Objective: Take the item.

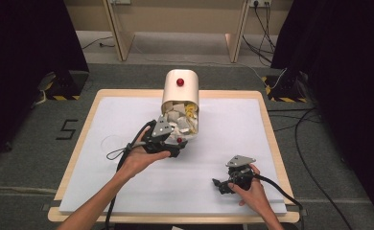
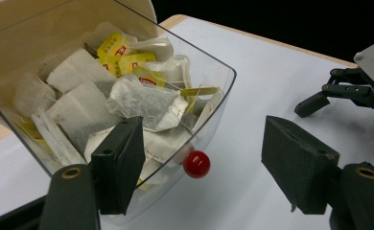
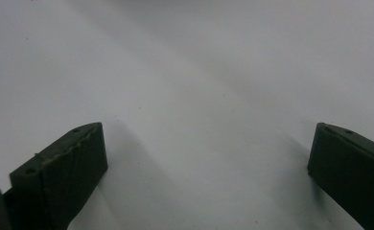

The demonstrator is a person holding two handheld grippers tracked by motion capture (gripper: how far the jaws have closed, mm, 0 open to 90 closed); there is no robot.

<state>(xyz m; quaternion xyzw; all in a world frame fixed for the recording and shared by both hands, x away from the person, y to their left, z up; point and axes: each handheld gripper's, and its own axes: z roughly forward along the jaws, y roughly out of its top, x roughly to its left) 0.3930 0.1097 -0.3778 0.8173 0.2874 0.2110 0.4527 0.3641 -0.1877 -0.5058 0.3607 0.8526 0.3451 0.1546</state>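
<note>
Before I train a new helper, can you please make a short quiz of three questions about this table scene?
1. True or false: the left claw is clamped on a tea bag.
2. What colour is the knob on the clear flap of the box?
A. blue
B. red
C. green
3. Fill in: the right claw is open over the bare white ____.

Key
1. False: its jaws stand open, one in front of the flap, the other over the sheet.
2. B.
3. sheet.
</note>
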